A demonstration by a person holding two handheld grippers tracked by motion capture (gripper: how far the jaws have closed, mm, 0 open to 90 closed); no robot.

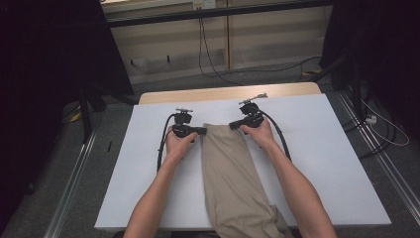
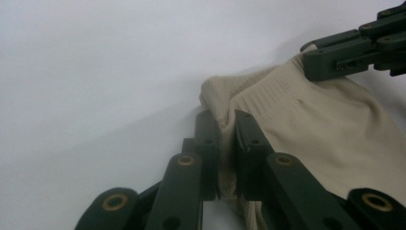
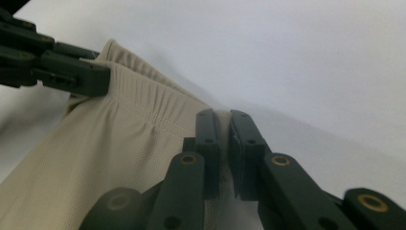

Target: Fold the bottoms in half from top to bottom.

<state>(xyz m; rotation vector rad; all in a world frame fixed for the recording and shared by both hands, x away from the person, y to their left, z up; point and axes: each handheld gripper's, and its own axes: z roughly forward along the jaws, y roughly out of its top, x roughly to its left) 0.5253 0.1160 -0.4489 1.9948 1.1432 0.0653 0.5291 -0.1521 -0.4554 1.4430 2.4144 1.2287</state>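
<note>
White tabletop (image 1: pixel 317 148) under studio lights: beige trousers (image 1: pixel 230 183) lie lengthwise toward the person, waistband at the far end. Left claw (image 1: pixel 202 131) and right claw (image 1: pixel 233 126) each clench one waistband corner, facing each other across it.

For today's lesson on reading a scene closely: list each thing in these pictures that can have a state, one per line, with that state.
Left tool: shut on the left corner of the beige garment's far edge.
Right tool: shut on the right corner of that edge.
Beige garment: lying lengthwise down the table, far edge held at both corners, near end bunched and hanging over the table's near edge.
White table: bearing the garment.
</note>
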